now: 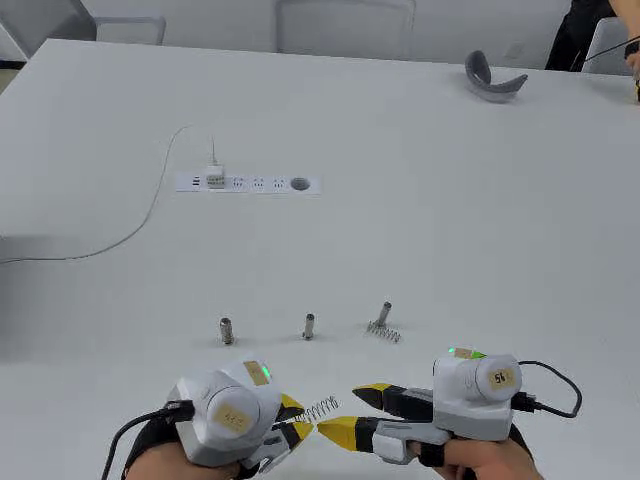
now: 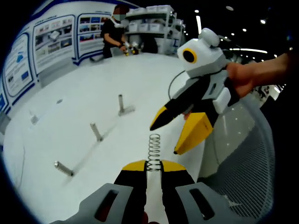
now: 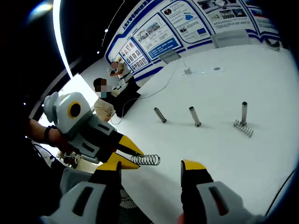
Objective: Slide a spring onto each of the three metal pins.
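Observation:
Three metal pins stand in a row on the white table: left pin point(image 1: 227, 330) point(image 3: 160, 115), which looks wrapped in a coil, bare middle pin point(image 1: 309, 326) point(image 3: 194, 116), and right pin point(image 1: 383, 314) point(image 3: 244, 113). A loose spring point(image 1: 383, 332) point(image 3: 243, 128) lies at the right pin's foot. My left gripper point(image 1: 300, 420) point(image 2: 152, 165) is shut on one end of another spring point(image 1: 320, 408) point(image 2: 153, 148) point(image 3: 145, 160), which sticks out toward my right gripper point(image 1: 338, 412) point(image 3: 153, 167). The right gripper stands open just beyond the spring's free end, nothing between its jaws.
A white power strip point(image 1: 248, 183) with a plug and a trailing cable point(image 1: 150, 210) lies mid-table. A grey curved band point(image 1: 492, 80) rests at the far right. Both grippers hover near the table's front edge, in front of the pins.

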A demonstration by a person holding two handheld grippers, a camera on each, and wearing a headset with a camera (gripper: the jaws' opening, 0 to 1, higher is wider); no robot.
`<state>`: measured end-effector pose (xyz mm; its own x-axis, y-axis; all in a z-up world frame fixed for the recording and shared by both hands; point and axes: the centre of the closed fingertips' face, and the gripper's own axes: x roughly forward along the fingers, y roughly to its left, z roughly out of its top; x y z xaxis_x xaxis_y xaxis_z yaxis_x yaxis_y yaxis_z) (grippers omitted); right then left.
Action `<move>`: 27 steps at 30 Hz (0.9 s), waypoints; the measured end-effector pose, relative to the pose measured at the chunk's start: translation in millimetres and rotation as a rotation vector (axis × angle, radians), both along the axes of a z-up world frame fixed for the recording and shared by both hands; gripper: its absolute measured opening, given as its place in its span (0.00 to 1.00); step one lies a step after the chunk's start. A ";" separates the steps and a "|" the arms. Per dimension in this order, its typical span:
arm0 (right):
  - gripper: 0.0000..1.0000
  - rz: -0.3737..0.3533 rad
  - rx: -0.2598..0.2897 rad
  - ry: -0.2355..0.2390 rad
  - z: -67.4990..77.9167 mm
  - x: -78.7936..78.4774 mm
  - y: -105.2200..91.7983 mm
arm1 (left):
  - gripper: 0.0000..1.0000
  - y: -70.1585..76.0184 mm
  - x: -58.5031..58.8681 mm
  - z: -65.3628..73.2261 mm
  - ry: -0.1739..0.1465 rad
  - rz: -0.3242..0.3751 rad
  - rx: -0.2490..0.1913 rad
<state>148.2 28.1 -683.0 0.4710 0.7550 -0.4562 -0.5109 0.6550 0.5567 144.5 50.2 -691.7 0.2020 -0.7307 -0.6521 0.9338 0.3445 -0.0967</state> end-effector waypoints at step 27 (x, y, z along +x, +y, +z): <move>0.20 -0.002 0.107 0.075 7.3 -3.9 7.8 | 0.10 -8.9 -11.8 1.7 -0.038 -0.109 0.017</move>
